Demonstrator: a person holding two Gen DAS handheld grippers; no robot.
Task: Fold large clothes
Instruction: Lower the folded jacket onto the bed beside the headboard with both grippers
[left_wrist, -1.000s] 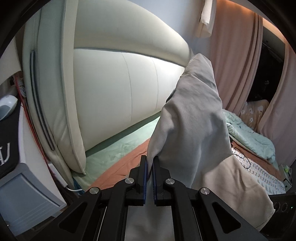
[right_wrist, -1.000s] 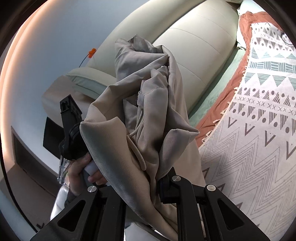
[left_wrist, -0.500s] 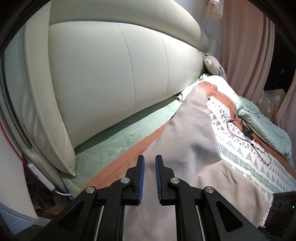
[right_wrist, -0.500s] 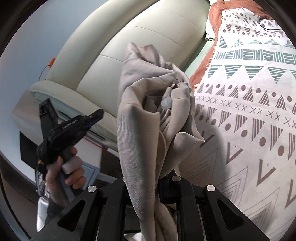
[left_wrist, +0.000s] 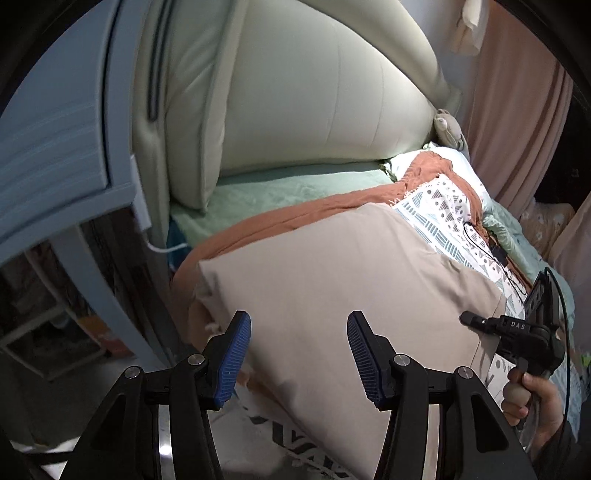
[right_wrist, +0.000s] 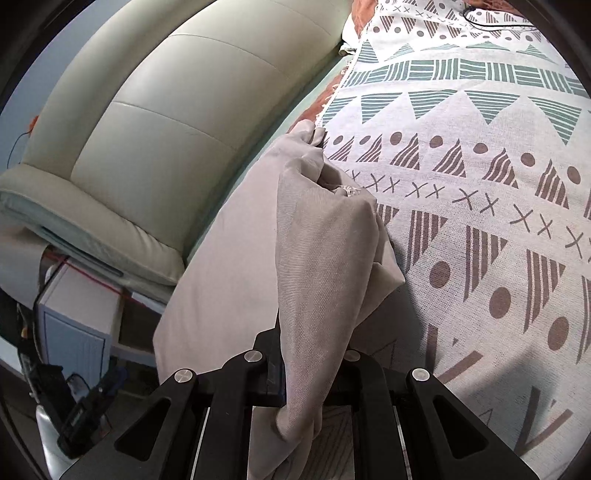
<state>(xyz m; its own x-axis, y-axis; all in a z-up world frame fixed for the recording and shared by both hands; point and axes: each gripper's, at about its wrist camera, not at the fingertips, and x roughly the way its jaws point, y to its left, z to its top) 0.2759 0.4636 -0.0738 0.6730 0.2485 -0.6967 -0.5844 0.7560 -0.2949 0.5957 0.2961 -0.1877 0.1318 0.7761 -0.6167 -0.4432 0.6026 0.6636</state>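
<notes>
My left gripper (left_wrist: 298, 354) hangs over the near edge of the bed (left_wrist: 280, 186), jaws wide apart and holding nothing. The garment (left_wrist: 343, 280), a large beige piece, lies below it in one broad flat panel on the patterned blanket (right_wrist: 480, 206), its near-left corner overhanging the bed edge.

My right gripper (right_wrist: 314, 373) has its jaws clamped on the garment: a bunched fold rises out of them and drapes forward onto the blanket. From the left wrist view the right gripper sits at the panel's right edge, with the hand (left_wrist: 532, 398) on its handle.

Findings, as judgement:
- Only one side is held. If I pull the right side across, the free panel may drag and skew instead of folding on a clean line.
- The clamped fold looks several layers thick; I may be pinching an extra layer, which would carry a crease into the fold.
- The overhanging corner could slide off the bed under its own weight.
- A black cable (left_wrist: 484, 243) lies on the blanket just beyond the garment; a sweep of cloth could snag it.
</notes>
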